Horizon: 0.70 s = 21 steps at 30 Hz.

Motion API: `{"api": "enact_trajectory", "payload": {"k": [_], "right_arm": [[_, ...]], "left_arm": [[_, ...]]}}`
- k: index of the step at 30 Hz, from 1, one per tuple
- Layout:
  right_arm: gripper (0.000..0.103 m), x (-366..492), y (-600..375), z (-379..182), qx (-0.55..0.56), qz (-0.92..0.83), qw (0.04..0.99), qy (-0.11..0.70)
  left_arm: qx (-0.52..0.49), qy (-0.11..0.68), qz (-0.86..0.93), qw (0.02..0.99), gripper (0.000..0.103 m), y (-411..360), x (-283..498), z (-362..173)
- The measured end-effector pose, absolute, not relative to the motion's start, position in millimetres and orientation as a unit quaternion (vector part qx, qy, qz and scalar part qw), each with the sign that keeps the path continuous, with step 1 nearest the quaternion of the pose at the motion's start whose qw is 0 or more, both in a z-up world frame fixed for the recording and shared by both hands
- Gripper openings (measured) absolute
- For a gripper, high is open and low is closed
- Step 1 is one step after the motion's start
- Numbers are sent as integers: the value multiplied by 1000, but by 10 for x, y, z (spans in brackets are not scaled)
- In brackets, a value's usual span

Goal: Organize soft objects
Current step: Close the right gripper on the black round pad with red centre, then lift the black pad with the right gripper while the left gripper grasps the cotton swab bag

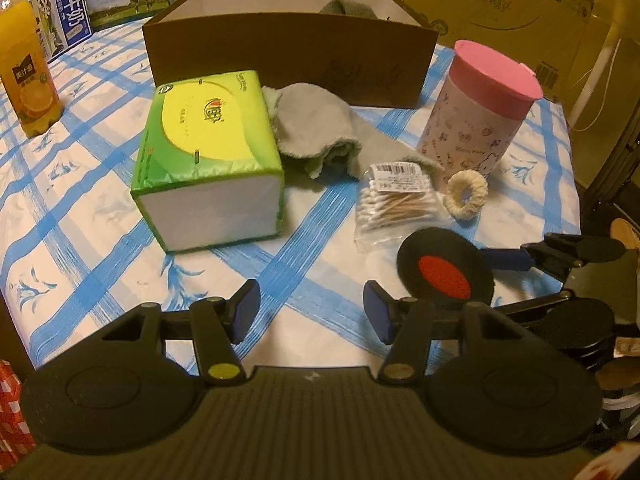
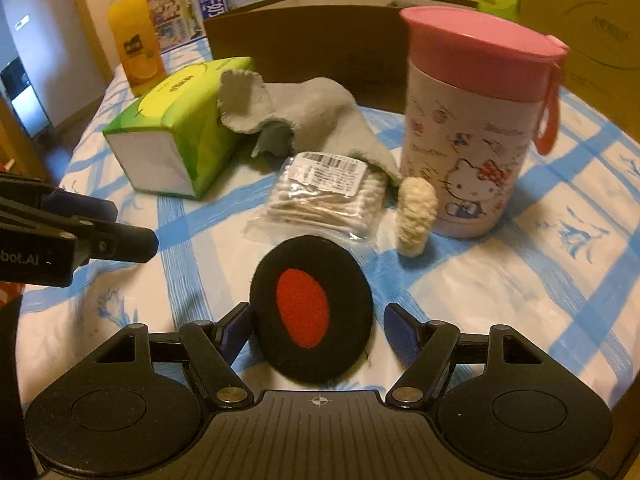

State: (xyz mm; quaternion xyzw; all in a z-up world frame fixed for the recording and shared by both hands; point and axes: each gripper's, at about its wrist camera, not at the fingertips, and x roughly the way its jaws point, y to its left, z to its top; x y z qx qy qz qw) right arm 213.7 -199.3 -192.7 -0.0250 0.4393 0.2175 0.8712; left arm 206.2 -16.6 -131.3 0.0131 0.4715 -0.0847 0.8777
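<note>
A round black pad with a red centre lies on the checked cloth, between the fingers of my right gripper. That gripper is open: its left finger is at the pad's edge and its right finger stands a little clear. My left gripper hangs open over bare cloth with nothing in it, just left of the black pad. Farther back lie a cream scrunchie, a grey cloth and a green tissue pack. The brown box behind them holds another grey cloth.
A bag of cotton swabs lies just beyond the pad. A pink-lidded canister stands at the right beside the scrunchie. An orange juice bottle is at the far left. Cartons line the back edge of the table.
</note>
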Motion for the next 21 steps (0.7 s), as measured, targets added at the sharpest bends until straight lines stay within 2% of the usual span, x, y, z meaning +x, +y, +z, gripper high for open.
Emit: {"api": "enact_trajectory", "payload": {"k": [6, 8, 21], "right_arm": [[71, 2110, -1881, -1966, -67, 229, 876, 419], [65, 2090, -1886, -1971, -73, 230, 878, 414], [60, 1940, -2296, -1798, -13, 189, 880, 436]], "left_arm": [[12, 474, -85, 876, 54, -153, 2074, -1351], [13, 476, -86, 875, 54, -164, 2079, -1357], [20, 467, -131, 874, 55, -399, 2181, -1425]]}}
